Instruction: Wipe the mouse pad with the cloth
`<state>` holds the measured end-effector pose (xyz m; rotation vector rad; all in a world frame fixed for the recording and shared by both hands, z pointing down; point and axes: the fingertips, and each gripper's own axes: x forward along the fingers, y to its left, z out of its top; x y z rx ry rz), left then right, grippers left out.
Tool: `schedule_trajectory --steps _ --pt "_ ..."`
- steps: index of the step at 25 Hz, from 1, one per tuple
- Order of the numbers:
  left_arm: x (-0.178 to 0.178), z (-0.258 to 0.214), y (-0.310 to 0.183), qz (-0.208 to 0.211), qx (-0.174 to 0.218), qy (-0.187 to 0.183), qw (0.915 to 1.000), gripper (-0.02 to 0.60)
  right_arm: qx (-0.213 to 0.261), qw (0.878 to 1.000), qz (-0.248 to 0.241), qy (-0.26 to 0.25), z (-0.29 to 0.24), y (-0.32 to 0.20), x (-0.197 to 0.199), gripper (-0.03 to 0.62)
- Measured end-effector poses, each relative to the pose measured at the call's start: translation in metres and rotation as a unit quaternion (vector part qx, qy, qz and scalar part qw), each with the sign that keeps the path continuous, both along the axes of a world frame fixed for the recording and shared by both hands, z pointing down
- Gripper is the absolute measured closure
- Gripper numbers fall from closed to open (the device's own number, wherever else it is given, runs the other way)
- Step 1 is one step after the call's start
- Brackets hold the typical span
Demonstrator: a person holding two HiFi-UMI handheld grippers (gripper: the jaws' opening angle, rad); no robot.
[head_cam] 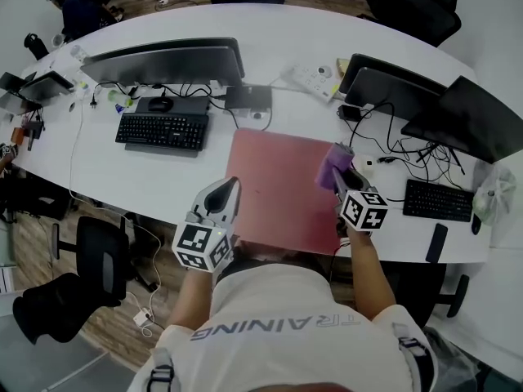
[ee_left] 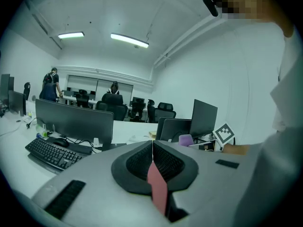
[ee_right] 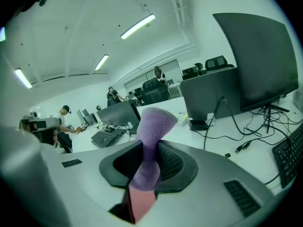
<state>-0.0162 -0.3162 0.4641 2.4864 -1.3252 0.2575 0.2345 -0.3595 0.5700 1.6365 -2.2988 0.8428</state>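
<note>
Cloth (head_cam: 335, 160) clamped in right gripper (head_cam: 337, 175) jaws over mouse pad (head_cam: 274, 198); left gripper (head_cam: 230, 188) closed empty, keyboard (head_cam: 162, 131) beyond.

On the tabletop (head_cam: 98, 174), near the front edge, a mouse pad (head_cam: 278, 190). Behind it and to the left, a keyboard (head_cam: 162, 131), with a mouse (head_cam: 160, 103) just behind that and a monitor (head_cam: 167, 62) farther back. Right of the pad, a second keyboard (head_cam: 439, 200), with a phone (head_cam: 437, 242) in front of it and more monitors (head_cam: 384, 88) behind. Left claw (head_cam: 231, 188) at the pad's left edge, jaws together. Right claw (head_cam: 341, 176) at the pad's right side, clamped on the cloth (head_cam: 333, 163). Off the tabletop's front edge, at the left, a chair (head_cam: 90, 256).
</note>
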Motion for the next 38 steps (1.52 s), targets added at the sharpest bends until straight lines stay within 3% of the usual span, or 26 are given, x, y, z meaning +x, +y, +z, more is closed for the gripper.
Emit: schedule_trajectory --steps 8,21,29,33,38 --pt "-0.08 -0.005 0.003 0.009 0.003 0.021 0.9997 0.551 -0.031 0.998 -0.055 0.009 0.017 0.01 -0.132 0.491" --pt "-0.211 0.035 0.012 -0.009 -0.041 0.034 0.9986 0.55 -0.117 0.982 -0.142 0.035 0.096 0.004 -0.319 0.491" --pt "-0.237 0.051 0.018 -0.03 -0.061 0.029 0.9973 0.55 -0.183 0.968 -0.158 0.06 0.165 -0.001 -0.348 0.491" --pt "-0.228 0.048 0.017 -0.03 -0.057 0.026 0.9976 0.55 -0.191 0.968 -0.155 0.057 0.176 -0.002 -0.343 0.491" --pt "-0.208 0.042 0.019 -0.023 -0.044 -0.003 0.9987 0.549 -0.204 0.965 -0.164 0.038 0.176 0.0 -0.336 0.491"
